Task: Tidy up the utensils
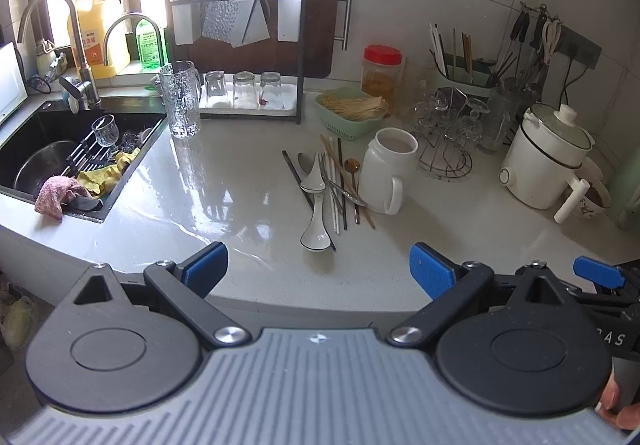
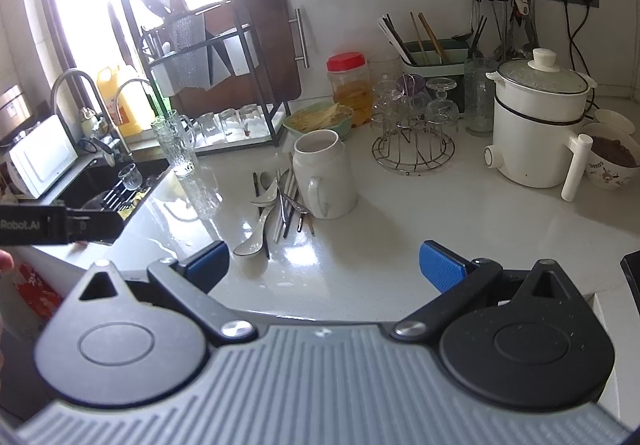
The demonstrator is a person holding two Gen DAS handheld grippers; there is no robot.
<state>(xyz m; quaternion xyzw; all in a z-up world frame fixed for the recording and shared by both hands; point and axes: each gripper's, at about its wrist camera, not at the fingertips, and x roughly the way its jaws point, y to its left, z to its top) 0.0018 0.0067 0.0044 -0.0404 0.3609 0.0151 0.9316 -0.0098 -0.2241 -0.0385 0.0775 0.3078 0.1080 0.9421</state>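
Kitchen counter (image 1: 224,181): pale, glossy, w/ sink (image 1: 44,149) at left; free space in front, so good for sorting.
Utensil pile (image 1: 332,181): chopsticks, metal spoons, white ceramic spoon (image 1: 316,213) lie loose in a fan, touching the mug, not yet sorted.
White mug (image 1: 386,169): upright, just right of pile; prob. the holder for them.
Left gripper (image 1: 318,271): fingers wide apart, empty, at counter edge before the pile.
Right gripper (image 2: 324,265): also spread, empty, aimed at mug & pile.
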